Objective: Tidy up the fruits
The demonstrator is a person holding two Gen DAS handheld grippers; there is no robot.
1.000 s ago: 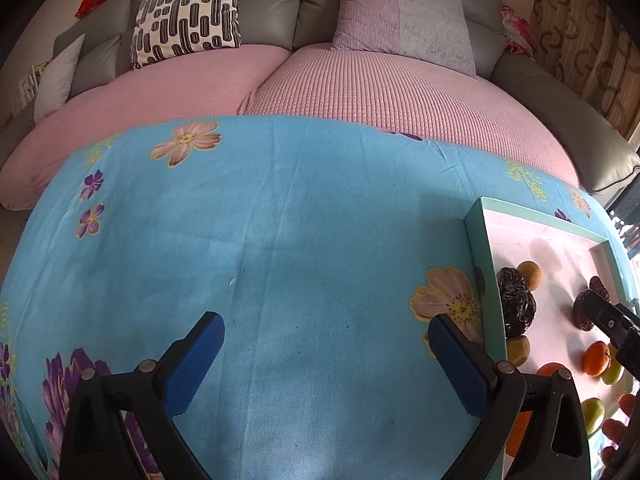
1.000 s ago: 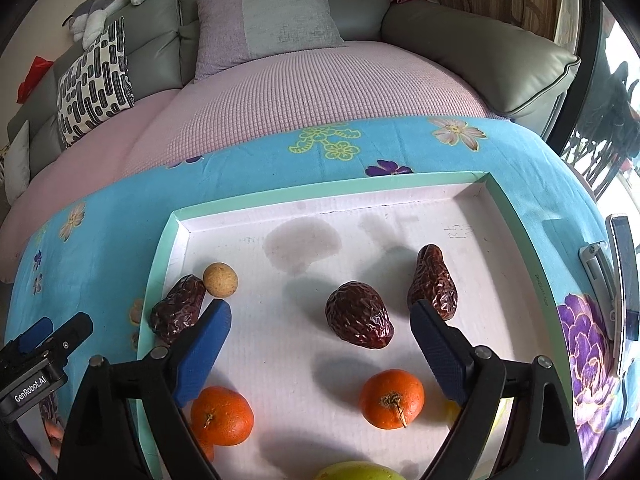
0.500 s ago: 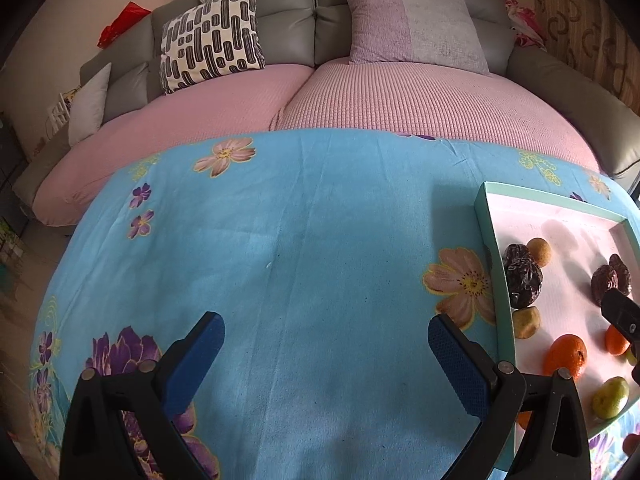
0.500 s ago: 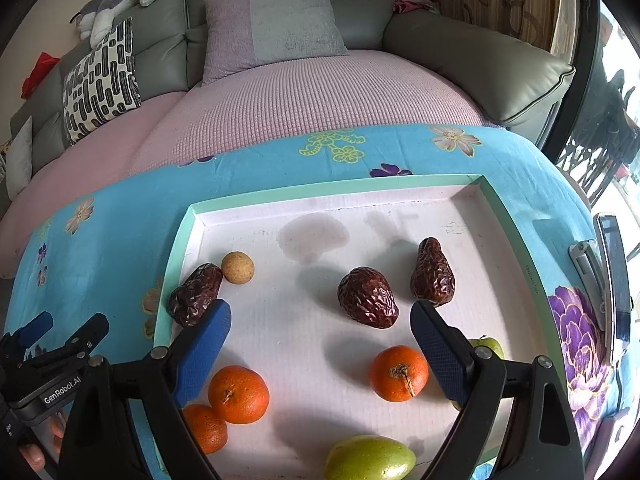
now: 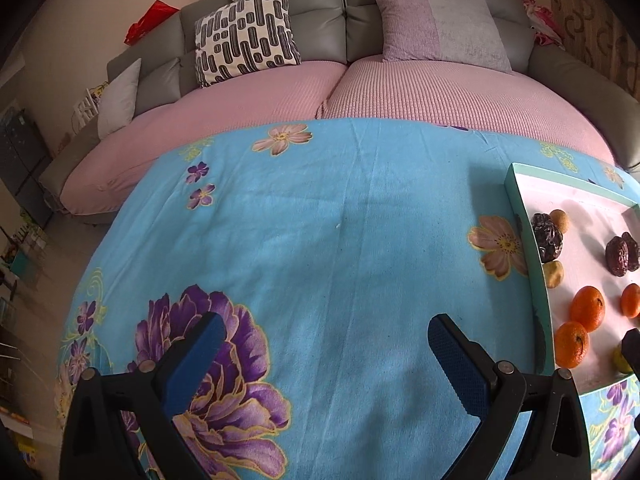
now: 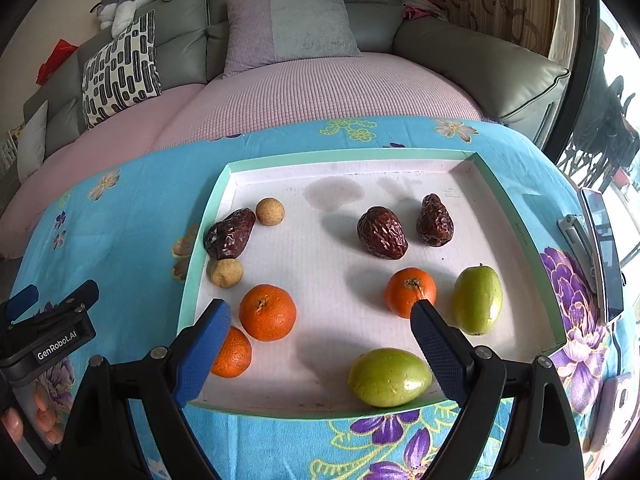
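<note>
**Q:** Where does the fruit lie, and in what order?

**A:** All of it sits inside the shallow tray (image 6: pixel 208 216) on the cloth-covered bench (image 5: pixel 320 240). Three oranges (image 6: pixel 267 312) lie toward the near half, two of them touching at the left; two green fruits (image 6: pixel 477 299) lie near the right and front; three wrinkled dates (image 6: pixel 382 232) and two small tan fruits (image 6: pixel 270 211) lie farther back. The kinds are loosely clustered rather than strictly separated, so the scene fits either a sort under way or a loose grouping already made.

**Q:** How do the tongs stand?

**A:** The right tongs (image 6: pixel 320 320) hang released over the tray's near edge, jaws spread wide and grasping nothing, a posture that would admit an orange or a green fruit. The left tongs (image 5: pixel 320 340) are likewise released and empty, held over bare cloth beside the tray, probably kept clear of the right side's work.
</note>
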